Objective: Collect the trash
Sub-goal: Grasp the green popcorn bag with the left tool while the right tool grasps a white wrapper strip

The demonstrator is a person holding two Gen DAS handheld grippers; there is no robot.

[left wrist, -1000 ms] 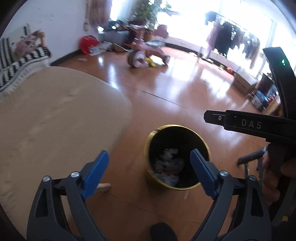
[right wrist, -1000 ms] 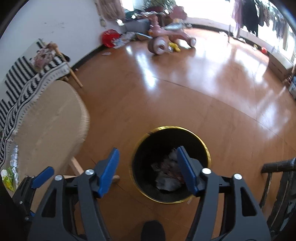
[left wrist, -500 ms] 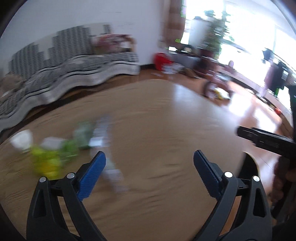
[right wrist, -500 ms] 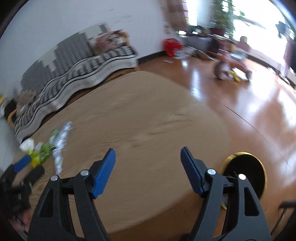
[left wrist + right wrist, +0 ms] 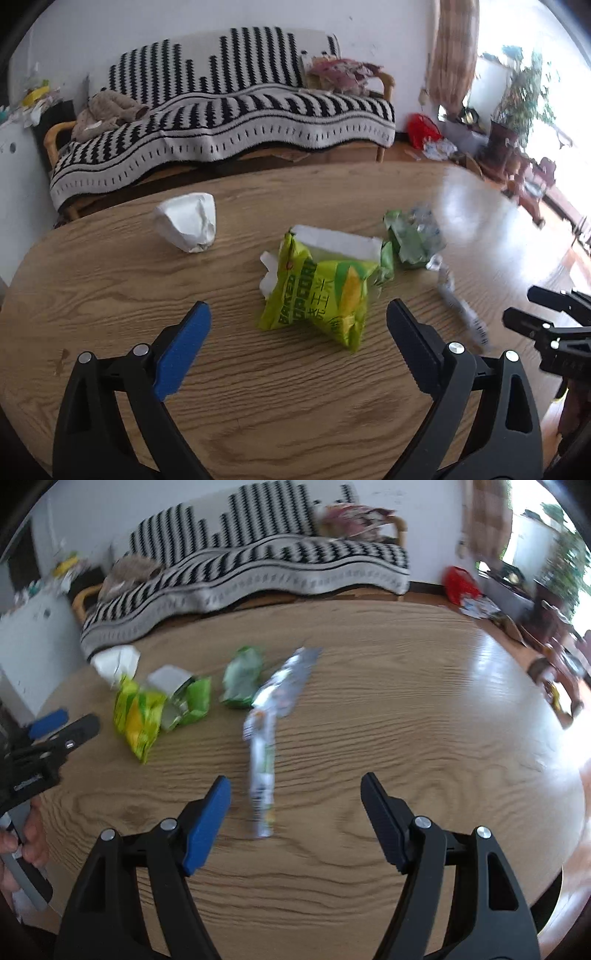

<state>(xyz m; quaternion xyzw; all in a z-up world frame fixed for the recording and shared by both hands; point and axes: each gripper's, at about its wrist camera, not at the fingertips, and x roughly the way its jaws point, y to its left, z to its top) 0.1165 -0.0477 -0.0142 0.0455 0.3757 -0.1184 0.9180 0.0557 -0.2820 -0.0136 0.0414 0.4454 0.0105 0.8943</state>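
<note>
Trash lies on the oval wooden table (image 5: 258, 406). A yellow-green snack bag (image 5: 317, 299) lies just ahead of my open, empty left gripper (image 5: 297, 345). Behind it are a crumpled white paper (image 5: 188, 221), a green wrapper (image 5: 410, 236) and a long silver wrapper (image 5: 458, 306). In the right wrist view the silver wrapper (image 5: 264, 746) lies ahead of my open, empty right gripper (image 5: 295, 812), slightly to its left. The snack bag (image 5: 138, 716), green wrapper (image 5: 242, 675) and white paper (image 5: 116, 661) lie further left.
A black-and-white striped sofa (image 5: 229, 122) stands behind the table. The right gripper shows at the right edge of the left wrist view (image 5: 554, 332); the left gripper shows at the left edge of the right wrist view (image 5: 48, 742). A red bag (image 5: 423, 129) lies on the floor.
Both grippers have swung left, from above the black bin on the floor to above the table with the trash. Both stayed open and empty.
</note>
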